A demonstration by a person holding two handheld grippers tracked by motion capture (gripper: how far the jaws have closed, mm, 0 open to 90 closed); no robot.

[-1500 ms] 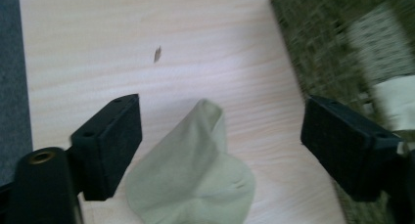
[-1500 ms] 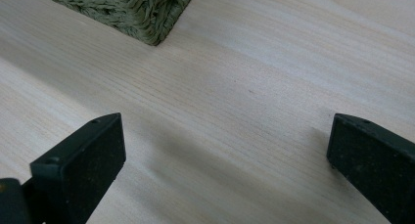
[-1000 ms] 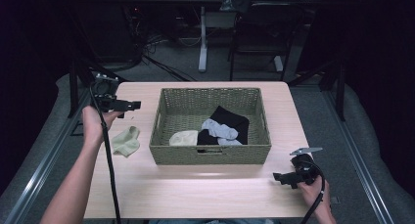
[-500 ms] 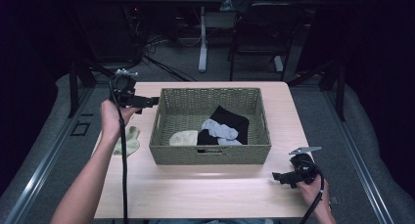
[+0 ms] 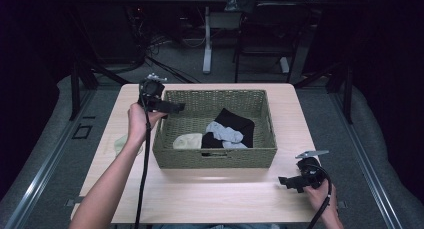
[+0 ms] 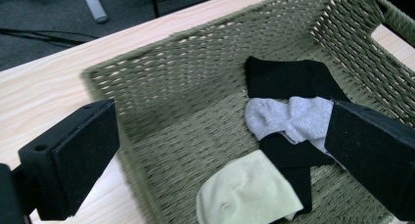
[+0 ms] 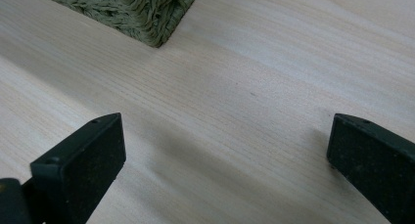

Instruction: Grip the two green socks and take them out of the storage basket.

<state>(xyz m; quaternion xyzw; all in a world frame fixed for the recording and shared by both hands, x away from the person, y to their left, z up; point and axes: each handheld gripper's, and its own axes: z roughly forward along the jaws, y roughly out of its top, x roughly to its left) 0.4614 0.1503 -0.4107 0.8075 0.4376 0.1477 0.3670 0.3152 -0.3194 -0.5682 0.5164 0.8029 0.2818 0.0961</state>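
Observation:
A woven olive basket (image 5: 215, 159) stands mid-table. Inside lie a pale green sock (image 5: 187, 141), a grey sock (image 5: 225, 134) and a black sock (image 5: 235, 120). My left gripper (image 5: 177, 108) hovers over the basket's left rim, open and holding nothing. Its own view looks down into the basket (image 6: 195, 67) past the left gripper (image 6: 222, 141) at the pale green sock (image 6: 244, 194), grey sock (image 6: 288, 119) and black sock (image 6: 288, 77). Another pale green sock (image 5: 119, 143) lies on the table left of the basket, partly under my forearm. My right gripper (image 5: 286, 181) rests open near the front right edge.
The right gripper (image 7: 225, 150) faces bare light wood, with a basket corner (image 7: 147, 13) at the top of its view. A cable (image 5: 142, 179) trails from the left gripper along my forearm. Dark floor and chair legs lie beyond the table's far edge.
My left gripper has travelled right and forward, from above the loose pale green sock to over the basket's left rim. The right gripper has stayed put.

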